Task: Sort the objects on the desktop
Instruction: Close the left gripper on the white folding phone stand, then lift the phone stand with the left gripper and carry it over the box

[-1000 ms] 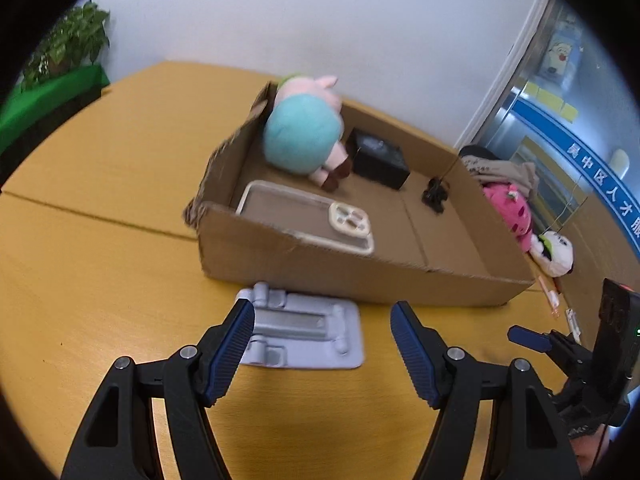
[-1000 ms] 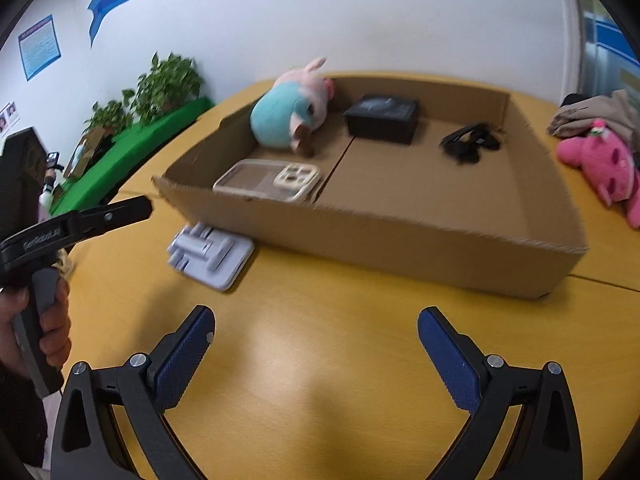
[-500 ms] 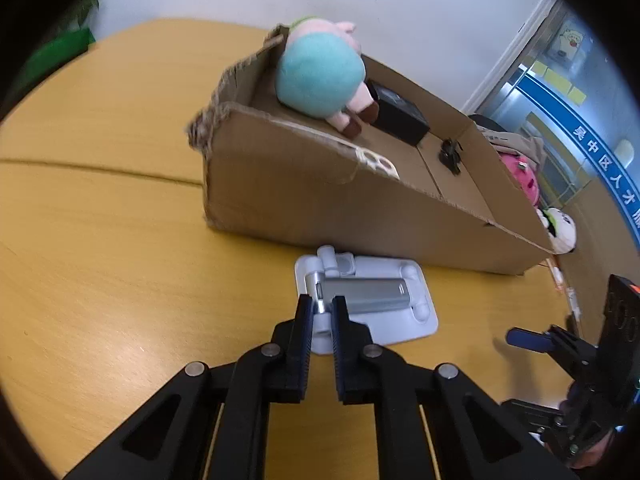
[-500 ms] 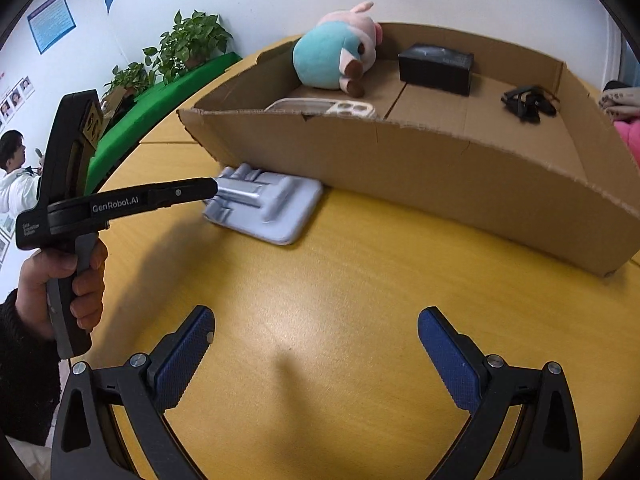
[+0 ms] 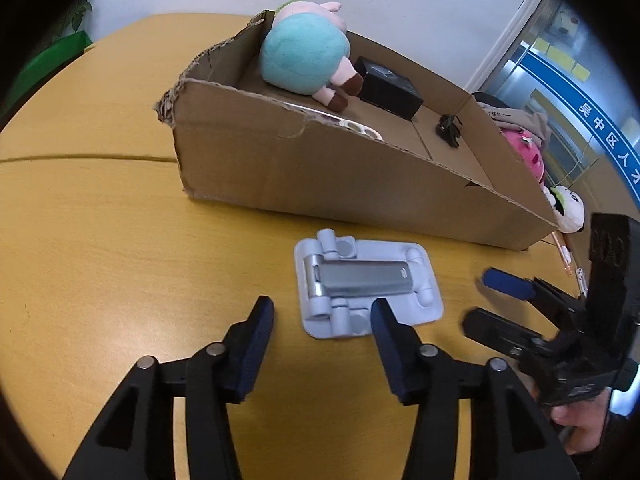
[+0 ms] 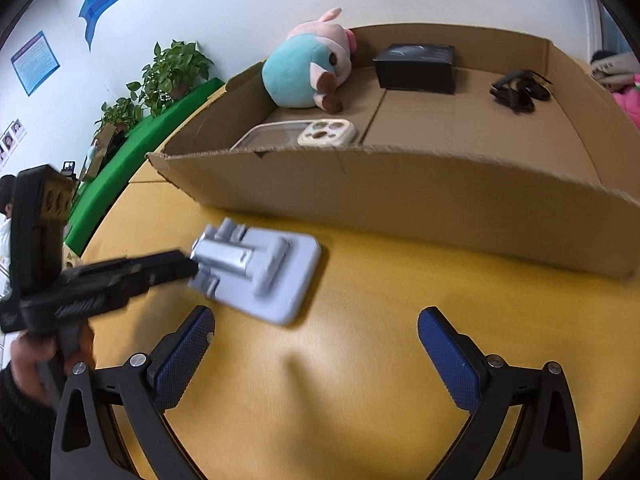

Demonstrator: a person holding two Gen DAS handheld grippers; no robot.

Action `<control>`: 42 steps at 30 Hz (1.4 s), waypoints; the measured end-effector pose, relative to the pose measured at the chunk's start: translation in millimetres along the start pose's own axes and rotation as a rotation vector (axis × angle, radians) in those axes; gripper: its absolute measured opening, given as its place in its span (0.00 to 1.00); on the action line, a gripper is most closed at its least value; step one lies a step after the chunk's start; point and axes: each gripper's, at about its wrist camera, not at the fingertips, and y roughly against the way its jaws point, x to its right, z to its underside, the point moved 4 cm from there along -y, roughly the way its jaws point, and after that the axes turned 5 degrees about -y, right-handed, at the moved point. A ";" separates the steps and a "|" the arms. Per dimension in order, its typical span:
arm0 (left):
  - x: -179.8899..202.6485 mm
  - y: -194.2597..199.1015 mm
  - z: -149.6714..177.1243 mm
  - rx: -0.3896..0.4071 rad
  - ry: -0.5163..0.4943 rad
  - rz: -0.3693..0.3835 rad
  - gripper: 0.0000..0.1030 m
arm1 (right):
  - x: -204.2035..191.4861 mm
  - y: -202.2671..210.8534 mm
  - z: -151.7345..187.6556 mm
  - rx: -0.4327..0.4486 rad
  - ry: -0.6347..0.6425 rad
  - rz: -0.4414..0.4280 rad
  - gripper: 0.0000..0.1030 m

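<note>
The left gripper (image 5: 322,312) is seen with its fingers (image 5: 256,334) spread about as wide as the near end of the folded phone stand (image 5: 366,282), nothing being held; whether the right-hand finger touches the stand's edge cannot be told. The stand lies flat on the tabletop (image 5: 100,248), just in front of the cardboard box (image 5: 304,168), outside it. It is judged stiff, light and smooth: a pale plastic plate with a grey metal arm folded down. A low pinch across the plate's 2 long edges, or across the hinge end, is judged safest, since the thin flat plate could slide. The right gripper (image 6: 316,350) is held wide open and empty near the stand.
</note>
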 end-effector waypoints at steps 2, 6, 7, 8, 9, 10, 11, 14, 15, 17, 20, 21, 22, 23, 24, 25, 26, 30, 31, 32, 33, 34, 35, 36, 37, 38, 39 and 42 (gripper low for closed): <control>4.8 -3.7 3.1 -0.013 -0.001 0.009 0.49 | -8.4 -9.1 -3.4 0.014 0.039 0.022 1.00; 3.2 -8.3 7.7 0.000 0.007 -0.012 0.34 | -14.0 -28.6 -4.1 0.012 0.063 0.046 0.98; 0.3 -7.8 8.1 0.001 0.025 0.000 0.25 | -15.2 -29.5 -5.0 0.016 0.071 0.057 0.96; -2.1 -7.1 9.3 -0.001 0.043 0.015 0.25 | -16.0 -29.9 -4.9 0.015 0.075 0.056 0.92; -5.3 -6.4 9.4 0.005 0.063 0.035 0.25 | -17.4 -30.1 -4.3 0.015 0.085 0.064 0.88; -5.7 -6.5 9.5 0.008 0.064 0.038 0.25 | -18.8 -29.9 -4.0 0.017 0.092 0.066 0.84; -4.7 -6.6 9.4 0.012 0.055 0.032 0.25 | -20.4 -29.5 -3.6 0.020 0.100 0.064 0.75; -1.4 -7.5 9.5 0.015 0.038 0.005 0.24 | -27.7 -27.7 -0.1 0.018 0.098 0.002 0.52; -0.6 -7.4 9.9 0.016 0.034 0.000 0.24 | -28.9 -27.2 1.0 0.022 0.094 0.005 0.52; 0.6 -7.0 11.2 0.016 0.025 0.000 0.24 | -29.4 -26.1 3.2 0.026 0.092 -0.002 0.51; 2.0 -2.1 15.1 0.022 0.015 -0.005 0.24 | -27.3 -20.5 8.7 0.030 0.077 -0.022 0.47; 2.8 0.6 15.8 0.028 0.011 -0.008 0.24 | -27.3 -17.7 11.6 0.036 0.071 -0.027 0.46; 4.0 4.2 16.3 0.038 0.007 -0.011 0.24 | -27.5 -13.8 14.3 0.048 0.065 -0.038 0.46; 5.8 8.9 16.3 0.050 0.002 -0.011 0.24 | -28.5 -9.8 16.7 0.062 0.065 -0.048 0.46; 8.1 13.0 15.8 0.058 -0.001 -0.010 0.24 | -29.8 -4.8 19.3 0.077 0.070 -0.055 0.46; 10.7 17.4 16.1 0.065 -0.005 -0.010 0.24 | -31.2 0.6 21.5 0.091 0.073 -0.058 0.45; 13.8 20.1 14.3 0.073 -0.013 -0.012 0.24 | -32.1 4.8 21.9 0.102 0.074 -0.060 0.46; 29.2 39.8 7.0 0.125 -0.055 -0.024 0.24 | -38.5 28.5 19.0 0.162 0.092 -0.058 0.46; 33.0 43.5 4.9 0.136 -0.067 -0.027 0.24 | -39.1 34.8 16.4 0.180 0.097 -0.056 0.46; 37.6 47.4 2.3 0.149 -0.081 -0.031 0.24 | -39.4 40.2 14.3 0.194 0.099 -0.055 0.45; 42.2 51.5 -1.3 0.162 -0.092 -0.032 0.24 | -39.9 47.3 11.6 0.213 0.101 -0.052 0.45; 46.9 55.5 -5.5 0.176 -0.101 -0.028 0.24 | -40.1 54.2 8.8 0.231 0.103 -0.048 0.45; 51.3 58.5 -9.4 0.188 -0.108 -0.023 0.24 | -39.5 61.7 5.6 0.252 0.104 -0.045 0.45; 57.2 62.1 -14.7 0.200 -0.118 -0.016 0.24 | -38.3 68.7 1.9 0.272 0.103 -0.041 0.44; 62.4 64.3 -18.3 0.207 -0.128 -0.013 0.24 | -36.8 74.3 -1.9 0.290 0.101 -0.039 0.44; 67.7 66.6 -21.9 0.215 -0.139 -0.010 0.24 | -34.8 83.1 -5.7 0.317 0.097 -0.039 0.43; 73.6 69.7 -25.9 0.225 -0.152 -0.009 0.24 | -33.1 92.6 -9.3 0.347 0.091 -0.039 0.43; 90.4 78.8 -40.2 0.259 -0.185 -0.001 0.24 | -29.7 114.1 -17.5 0.406 0.099 -0.021 0.43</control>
